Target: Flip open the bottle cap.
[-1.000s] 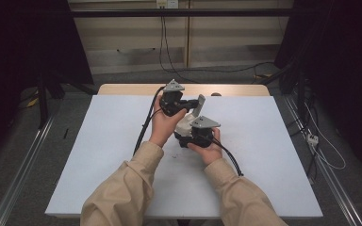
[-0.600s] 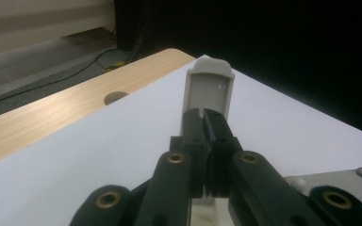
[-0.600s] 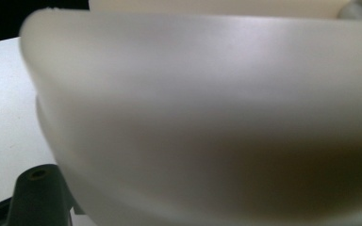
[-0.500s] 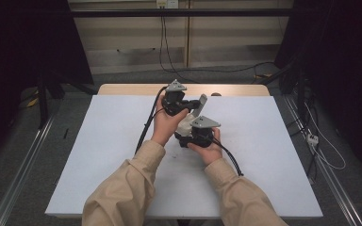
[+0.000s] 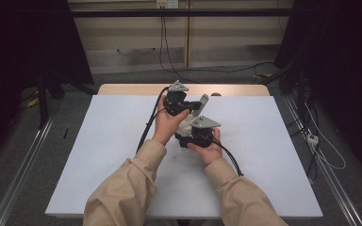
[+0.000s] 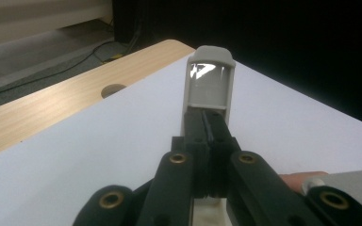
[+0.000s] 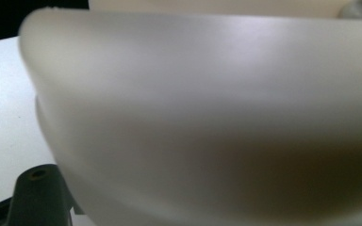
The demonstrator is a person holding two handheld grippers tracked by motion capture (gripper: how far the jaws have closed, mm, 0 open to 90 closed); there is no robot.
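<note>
**Both claws clamped on a pale plastic piece at mid-desk**

Nothing had visibly shifted since the frames a second earlier: both hands and the item between them sat in the same spot above the white desk [image 5: 99, 155].

From the high view, the left claw [image 5: 194, 104] was pinched on a grey lid-like piece [image 5: 202, 102], tilted upward just beyond the hand. Along the left gripper view, the jaws were pressed together on the flat lower tab of that piece [image 6: 208, 84], which stood upright and ended in a glossy translucent panel under a rounded cap.

The right claw [image 5: 188, 131] sat just below and beside the left one, its grey plate on top. Its own view showed a frosted, rounded container wall [image 7: 207, 117] pressed close against the camera; its contents could not be made out, and its jaws were closed, apparently on that wall.
</note>
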